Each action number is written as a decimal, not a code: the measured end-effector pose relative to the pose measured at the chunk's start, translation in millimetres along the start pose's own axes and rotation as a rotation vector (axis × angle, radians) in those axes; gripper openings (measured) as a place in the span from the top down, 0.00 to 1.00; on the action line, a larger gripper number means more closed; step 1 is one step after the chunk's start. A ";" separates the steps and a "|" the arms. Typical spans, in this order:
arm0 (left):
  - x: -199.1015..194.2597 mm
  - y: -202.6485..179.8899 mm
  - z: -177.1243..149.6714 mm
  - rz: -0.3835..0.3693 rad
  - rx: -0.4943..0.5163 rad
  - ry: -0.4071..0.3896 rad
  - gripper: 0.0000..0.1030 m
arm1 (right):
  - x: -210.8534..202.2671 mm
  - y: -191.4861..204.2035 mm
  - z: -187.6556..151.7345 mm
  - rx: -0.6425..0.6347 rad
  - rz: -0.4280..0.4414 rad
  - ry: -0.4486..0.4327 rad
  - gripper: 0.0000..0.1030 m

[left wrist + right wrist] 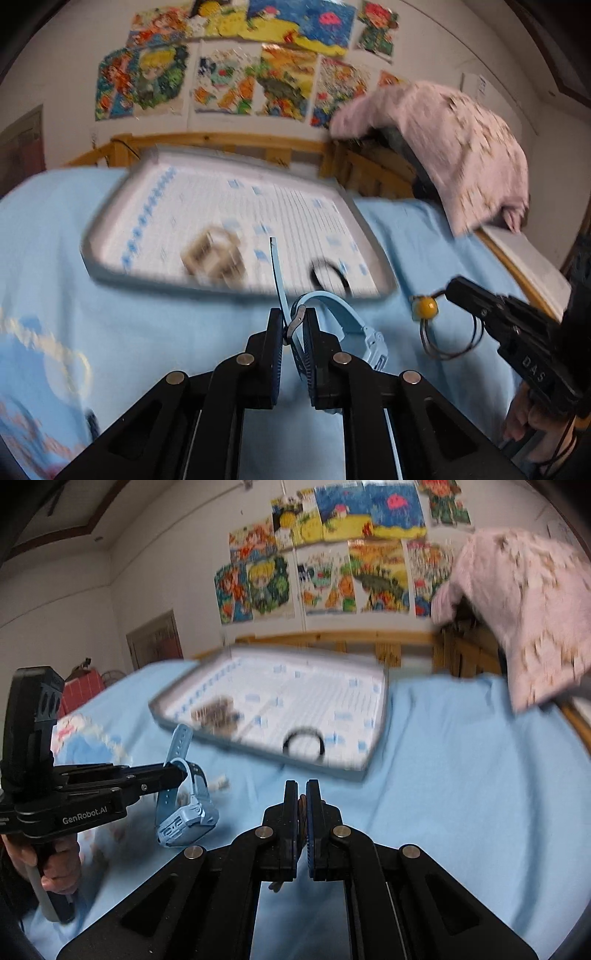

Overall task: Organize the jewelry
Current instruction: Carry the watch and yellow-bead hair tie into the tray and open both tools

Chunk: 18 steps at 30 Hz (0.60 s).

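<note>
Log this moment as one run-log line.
left gripper: shut on blue watch strap | right gripper: shut on wire bracelet with yellow bead | tray: black ring, beige item | both loads off bed

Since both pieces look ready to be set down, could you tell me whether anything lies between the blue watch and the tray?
Nothing visible does. The left tongs hold the blue watch by its strap above bare blue bedsheet, just short of the tray. Inside, a beige bracelet and a black ring lie near the front rim.
</note>
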<state>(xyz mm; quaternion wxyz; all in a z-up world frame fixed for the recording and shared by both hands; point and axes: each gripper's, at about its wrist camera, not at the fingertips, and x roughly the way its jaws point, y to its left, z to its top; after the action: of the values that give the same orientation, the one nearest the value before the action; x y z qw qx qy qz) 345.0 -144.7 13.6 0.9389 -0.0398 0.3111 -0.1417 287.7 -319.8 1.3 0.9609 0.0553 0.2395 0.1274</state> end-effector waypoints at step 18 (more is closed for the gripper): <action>101.7 7.7 41.1 0.097 0.002 0.029 0.89 | 112.1 -37.9 28.7 0.199 -0.024 -0.031 0.96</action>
<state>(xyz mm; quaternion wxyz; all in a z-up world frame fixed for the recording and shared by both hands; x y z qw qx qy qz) 449.3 -167.5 -12.9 0.9401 -0.0217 0.3261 -0.0968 405.3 -327.1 -29.9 0.9557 0.1498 0.2366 0.0904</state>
